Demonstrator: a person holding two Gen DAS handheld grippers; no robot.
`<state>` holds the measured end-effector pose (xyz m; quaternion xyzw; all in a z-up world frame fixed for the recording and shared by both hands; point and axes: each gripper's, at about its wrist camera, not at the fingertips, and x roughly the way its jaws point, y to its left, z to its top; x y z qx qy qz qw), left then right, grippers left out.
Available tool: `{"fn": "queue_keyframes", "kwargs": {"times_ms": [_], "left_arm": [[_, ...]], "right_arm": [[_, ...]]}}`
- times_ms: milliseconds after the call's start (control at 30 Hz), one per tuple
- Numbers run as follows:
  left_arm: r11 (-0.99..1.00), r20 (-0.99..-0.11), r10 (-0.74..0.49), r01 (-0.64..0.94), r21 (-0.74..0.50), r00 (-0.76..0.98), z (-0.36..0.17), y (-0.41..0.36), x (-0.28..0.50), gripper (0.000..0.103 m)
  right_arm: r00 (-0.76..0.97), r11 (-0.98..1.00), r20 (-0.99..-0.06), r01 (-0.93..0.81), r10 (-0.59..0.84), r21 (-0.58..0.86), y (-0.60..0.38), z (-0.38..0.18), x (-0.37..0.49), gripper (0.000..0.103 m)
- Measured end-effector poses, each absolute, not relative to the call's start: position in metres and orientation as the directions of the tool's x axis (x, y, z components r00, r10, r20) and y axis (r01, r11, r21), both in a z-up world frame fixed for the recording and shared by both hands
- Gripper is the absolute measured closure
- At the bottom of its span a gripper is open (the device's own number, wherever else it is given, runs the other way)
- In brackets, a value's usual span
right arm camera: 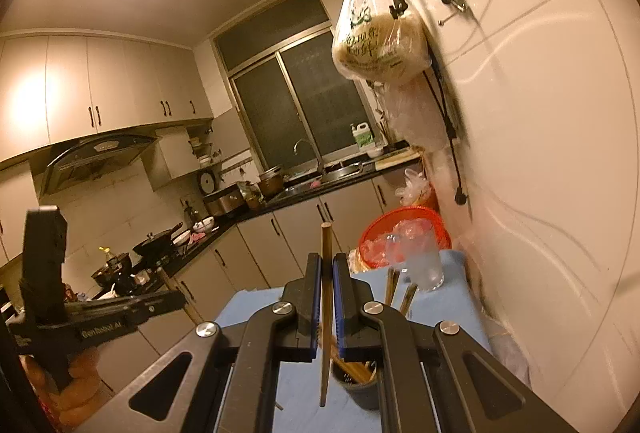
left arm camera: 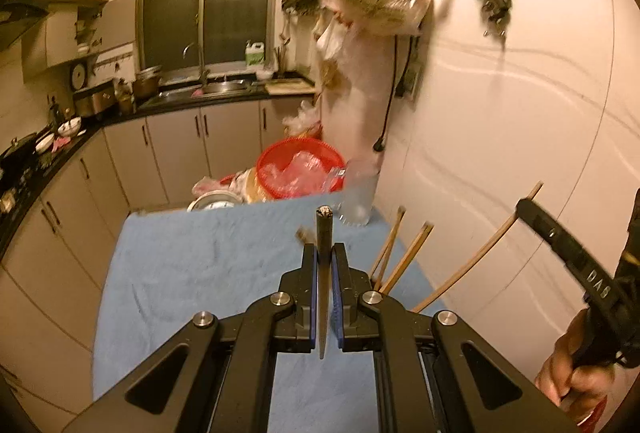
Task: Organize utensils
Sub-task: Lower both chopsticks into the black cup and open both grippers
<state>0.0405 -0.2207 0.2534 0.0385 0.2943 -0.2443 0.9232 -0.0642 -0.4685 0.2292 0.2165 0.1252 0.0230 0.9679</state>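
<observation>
Left wrist view: a dark chopstick [left arm camera: 324,233] is clamped between the closed jaws of the left gripper [left arm camera: 323,253] above the blue cloth [left arm camera: 192,265].

Further right, loose chopsticks [left arm camera: 404,261] are seen leaning up; in the right wrist view a brown chopstick [right arm camera: 326,273] is pinched by the right gripper [right arm camera: 326,265], with a dark holder [right arm camera: 360,389] of chopsticks below and a clear glass [right arm camera: 426,265] beyond.

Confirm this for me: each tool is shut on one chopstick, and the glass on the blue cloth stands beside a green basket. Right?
Wrong in one respect: the basket is red, not green, as the left wrist view shows. The rest holds: the left tool is shut on one chopstick, the right tool on another chopstick, and the glass stands on the blue cloth beside that basket.
</observation>
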Motion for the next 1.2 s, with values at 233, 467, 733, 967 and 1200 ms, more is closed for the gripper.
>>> {"fn": "queue_keyframes", "kwargs": {"times_ms": [233, 467, 733, 967, 1200], "left_arm": [[0.861, -0.536, -0.465, 0.5, -0.089, 0.705, 0.268, -0.247, 0.054, 0.096], [0.857, -0.548, -0.474, 0.503, -0.11, 0.689, 0.258, -0.273, 0.08, 0.096], [0.858, -0.605, -0.469, 0.495, -0.139, 0.644, 0.226, -0.287, 0.109, 0.096], [0.862, -0.656, -0.453, 0.486, -0.148, 0.603, 0.191, -0.286, 0.115, 0.096], [0.871, -0.693, -0.427, 0.469, -0.143, 0.581, 0.162, -0.28, 0.122, 0.095]], "right_arm": [[0.977, 0.919, -0.207, 0.035, 0.051, 0.394, -0.479, 0.247, -0.052, 0.097], [0.972, 0.918, -0.231, 0.058, 0.037, 0.392, -0.488, 0.239, -0.029, 0.097], [0.953, 0.922, -0.299, 0.063, 0.059, 0.382, -0.486, 0.21, 0.0, 0.097], [0.92, 0.93, -0.386, 0.076, 0.074, 0.359, -0.472, 0.17, 0.024, 0.097], [0.887, 0.931, -0.454, 0.095, 0.082, 0.353, -0.465, 0.135, 0.041, 0.097]]}}
